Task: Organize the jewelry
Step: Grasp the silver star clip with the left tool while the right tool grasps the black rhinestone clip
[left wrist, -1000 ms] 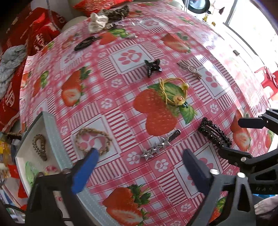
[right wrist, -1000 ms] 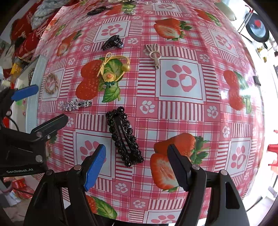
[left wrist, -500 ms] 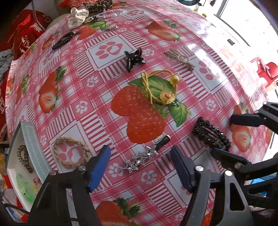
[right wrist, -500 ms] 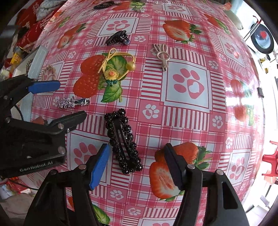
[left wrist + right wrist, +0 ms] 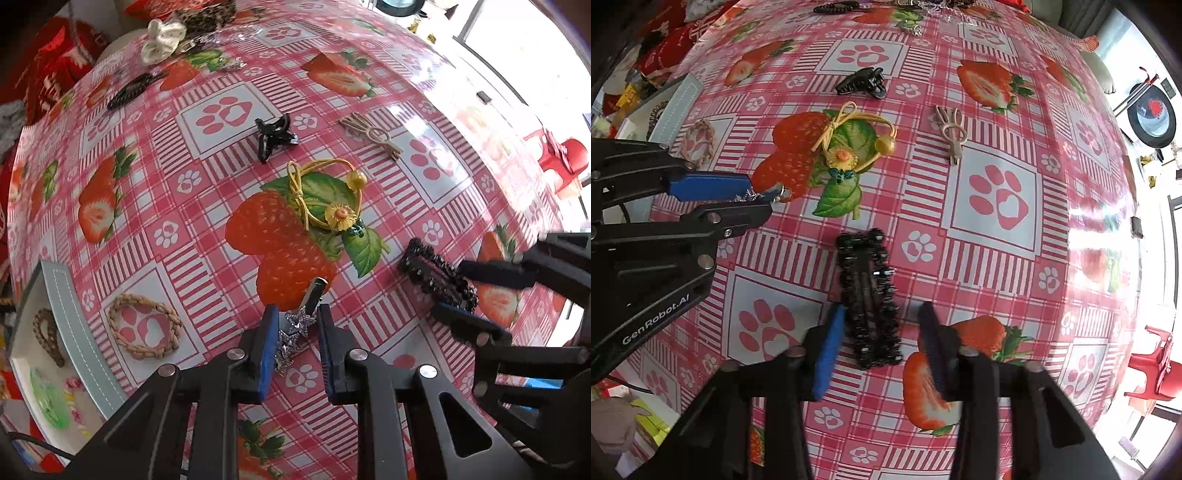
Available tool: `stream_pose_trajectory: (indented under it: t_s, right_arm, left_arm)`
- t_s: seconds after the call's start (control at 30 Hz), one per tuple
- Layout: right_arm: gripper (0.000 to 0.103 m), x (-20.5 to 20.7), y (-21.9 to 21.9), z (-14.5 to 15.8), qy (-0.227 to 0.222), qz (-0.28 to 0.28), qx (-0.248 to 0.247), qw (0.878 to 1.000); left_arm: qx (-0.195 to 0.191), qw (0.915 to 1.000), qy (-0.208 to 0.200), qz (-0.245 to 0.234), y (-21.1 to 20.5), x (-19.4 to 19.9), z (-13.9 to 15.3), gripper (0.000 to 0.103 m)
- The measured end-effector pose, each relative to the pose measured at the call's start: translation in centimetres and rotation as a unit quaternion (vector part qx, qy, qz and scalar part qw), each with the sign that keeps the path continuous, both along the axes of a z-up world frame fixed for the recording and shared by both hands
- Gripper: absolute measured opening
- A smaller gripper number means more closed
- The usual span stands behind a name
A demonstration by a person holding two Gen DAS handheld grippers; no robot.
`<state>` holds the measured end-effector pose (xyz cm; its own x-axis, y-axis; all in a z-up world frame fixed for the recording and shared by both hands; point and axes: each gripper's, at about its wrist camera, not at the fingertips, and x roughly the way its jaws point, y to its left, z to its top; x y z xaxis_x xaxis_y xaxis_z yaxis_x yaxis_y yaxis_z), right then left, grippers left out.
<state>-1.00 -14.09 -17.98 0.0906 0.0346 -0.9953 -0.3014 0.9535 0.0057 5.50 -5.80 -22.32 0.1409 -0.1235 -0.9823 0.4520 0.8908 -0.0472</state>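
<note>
My left gripper (image 5: 295,325) straddles a silver star hair clip (image 5: 301,325) lying on the strawberry tablecloth; its jaws are narrowed around the clip with a small gap on each side. The clip also shows in the right wrist view (image 5: 757,197) between the left fingers. My right gripper (image 5: 881,332) is open around a black beaded hair clip (image 5: 868,295), which also shows in the left wrist view (image 5: 436,275). A white jewelry tray (image 5: 70,317) sits at the left table edge with a brown braided loop (image 5: 46,336) inside.
A braided beige bracelet (image 5: 144,325) lies beside the tray. A yellow flower hair tie (image 5: 325,199), a black claw clip (image 5: 275,134) and a beige bow clip (image 5: 371,134) lie mid-table. More hair pieces (image 5: 162,35) sit at the far edge.
My left gripper moved forward over the star clip and narrowed its jaws around it. My right gripper moved forward and narrowed around the black beaded clip.
</note>
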Motion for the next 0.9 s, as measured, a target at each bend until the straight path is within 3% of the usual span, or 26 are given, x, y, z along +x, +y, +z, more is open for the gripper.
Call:
stream_pose_trajectory:
  t_s: [0.3,0.7,0.9]
  right_arm:
    - [0.032,0.9,-1.0,0.8,0.020,-0.048,0.046,0.998]
    - [0.032,3.0,-3.9,3.1,0.024,-0.082,0.086,0.993]
    - [0.032,4.4,-2.9,3.8,0.019,-0.079,0.097,0.992]
  left_arm:
    - [-0.041,0.9967,0.016,0.068,2.6,0.0,1.4,0.023]
    - [-0.062,0.9911,-0.006,0.117,5.6,-0.7,4.5,0.023]
    - [-0.071,0.9863,-0.024,0.147,7.6,-1.4,6.1,0.023]
